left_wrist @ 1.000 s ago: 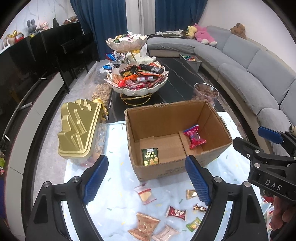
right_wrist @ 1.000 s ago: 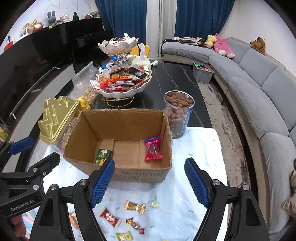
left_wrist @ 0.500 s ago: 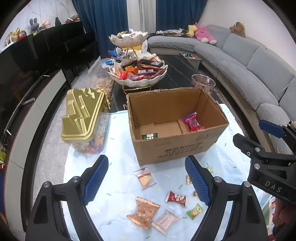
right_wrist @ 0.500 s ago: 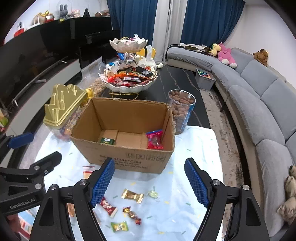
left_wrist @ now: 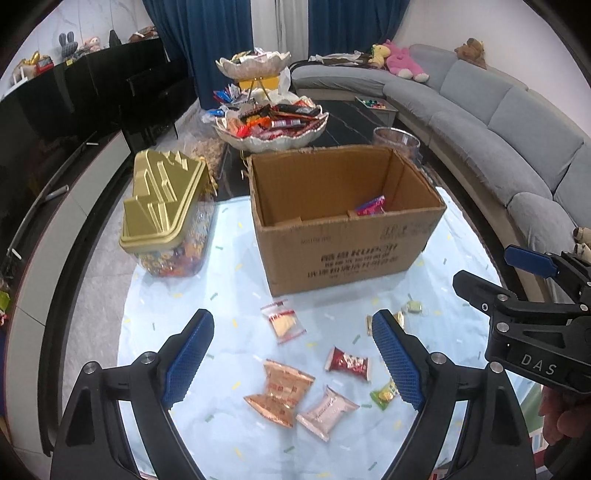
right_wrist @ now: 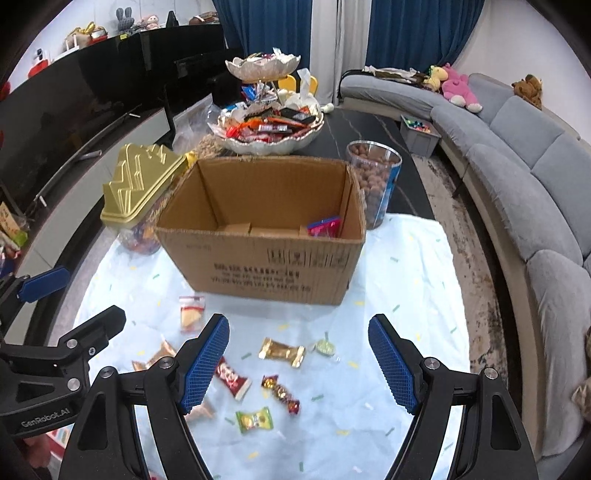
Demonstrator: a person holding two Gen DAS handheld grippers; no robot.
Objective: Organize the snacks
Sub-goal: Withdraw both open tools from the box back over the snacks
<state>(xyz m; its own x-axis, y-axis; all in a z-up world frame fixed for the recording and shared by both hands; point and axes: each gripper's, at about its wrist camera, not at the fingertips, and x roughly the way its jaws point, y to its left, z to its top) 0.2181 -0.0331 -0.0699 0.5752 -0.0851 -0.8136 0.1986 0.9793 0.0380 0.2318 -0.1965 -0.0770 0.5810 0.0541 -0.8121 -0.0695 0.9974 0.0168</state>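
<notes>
We are pulling back from the cardboard box (left_wrist: 343,221) at frame centre, left gripper (left_wrist: 293,354) opening emptily, right gripper (right_wrist: 297,363) released, risking pinching two crowded lower-centre wrapped snacks (right_wrist: 236,378) together.

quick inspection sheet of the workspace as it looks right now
surface: pale blue cloth with confetti print over a dark table.
job's things: open cardboard box holding a pink packet; wrapped snacks loose in front, among them a copper packet, a red candy and a green candy.
clutter: gold-lidded candy jar, tiered snack bowl, clear jar of brown balls.
grippers: left gripper opening, nothing between its fingers; right gripper open, empty.
cables: nothing seen.
surroundings: grey sofa, blue curtains.
</notes>
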